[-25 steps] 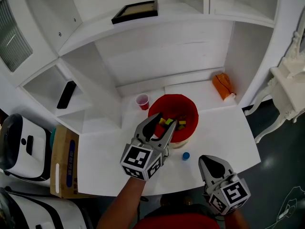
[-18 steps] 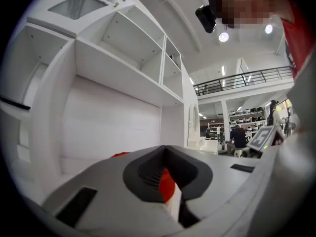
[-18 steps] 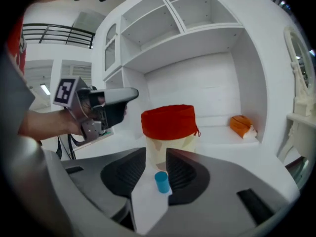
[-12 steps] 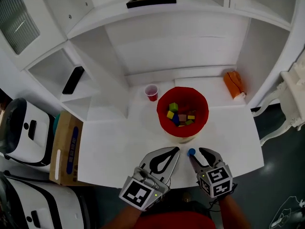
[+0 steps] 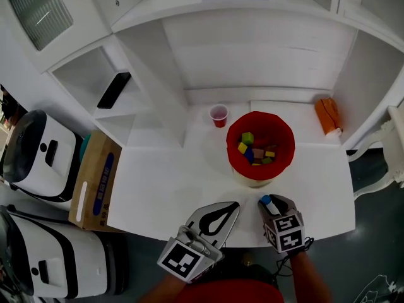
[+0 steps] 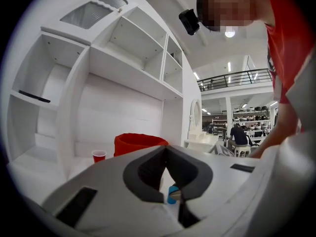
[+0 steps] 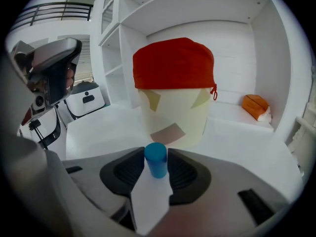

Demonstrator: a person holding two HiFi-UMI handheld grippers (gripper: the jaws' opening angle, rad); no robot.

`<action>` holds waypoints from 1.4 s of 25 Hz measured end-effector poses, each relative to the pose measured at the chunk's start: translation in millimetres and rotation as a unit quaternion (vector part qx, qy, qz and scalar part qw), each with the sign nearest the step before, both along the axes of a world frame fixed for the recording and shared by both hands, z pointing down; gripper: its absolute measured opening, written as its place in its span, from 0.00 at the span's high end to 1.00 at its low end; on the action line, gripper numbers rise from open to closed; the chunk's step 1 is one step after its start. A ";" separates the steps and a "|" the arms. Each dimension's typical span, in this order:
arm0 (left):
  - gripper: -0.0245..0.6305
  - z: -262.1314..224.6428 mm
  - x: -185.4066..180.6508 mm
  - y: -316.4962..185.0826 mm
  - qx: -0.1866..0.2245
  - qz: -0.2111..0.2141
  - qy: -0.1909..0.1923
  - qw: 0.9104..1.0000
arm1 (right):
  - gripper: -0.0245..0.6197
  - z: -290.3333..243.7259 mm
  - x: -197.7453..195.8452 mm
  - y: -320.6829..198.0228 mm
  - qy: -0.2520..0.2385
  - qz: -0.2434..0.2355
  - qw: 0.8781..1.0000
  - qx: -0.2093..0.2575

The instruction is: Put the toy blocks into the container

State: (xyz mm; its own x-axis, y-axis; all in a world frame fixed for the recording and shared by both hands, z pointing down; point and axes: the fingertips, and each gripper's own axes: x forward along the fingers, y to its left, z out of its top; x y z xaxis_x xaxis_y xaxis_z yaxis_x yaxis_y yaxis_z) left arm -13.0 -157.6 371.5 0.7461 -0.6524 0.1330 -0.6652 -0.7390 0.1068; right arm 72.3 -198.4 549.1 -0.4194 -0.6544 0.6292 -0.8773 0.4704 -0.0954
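A red-lined cream container (image 5: pixel 233 145) stands mid-table and holds several coloured blocks (image 5: pixel 252 151). In front of it a blue cylinder block (image 5: pixel 266 200) stands on the table. My right gripper (image 5: pixel 269 202) is around it. In the right gripper view the cylinder (image 7: pixel 156 164) sits between the tips of the right gripper (image 7: pixel 156 154). The jaws are closing and both tips touch its sides. The container (image 7: pixel 174 65) rises just beyond. My left gripper (image 5: pixel 233 206) is shut and empty near the table's front edge. Its tips (image 6: pixel 166 149) point toward the container (image 6: pixel 138 143).
A red cup (image 5: pixel 218 115) stands behind the container on its left. An orange pouch (image 5: pixel 329 115) lies at the back right. A black phone (image 5: pixel 114 89) rests on the left shelf. A cardboard box (image 5: pixel 95 182) and white machines (image 5: pixel 38 153) sit left of the table.
My left gripper drew back from over the container to the front edge and shut. My right gripper opened, moved forward and came around the blue cylinder.
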 end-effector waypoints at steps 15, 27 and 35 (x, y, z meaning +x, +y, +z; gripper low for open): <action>0.94 -8.3 5.5 -6.5 0.012 0.015 0.012 1.000 | 0.72 -192.4 7.7 -0.1 -0.173 0.021 0.971 0.165; 0.94 -20.6 1.6 -13.2 0.023 0.017 0.019 0.999 | 0.71 -215.8 -7.0 -86.3 -0.158 0.028 0.965 0.207; 0.94 -29.8 -0.7 -22.3 0.030 0.013 0.028 0.999 | 0.79 -230.1 -11.5 -63.3 -0.159 0.005 0.958 0.238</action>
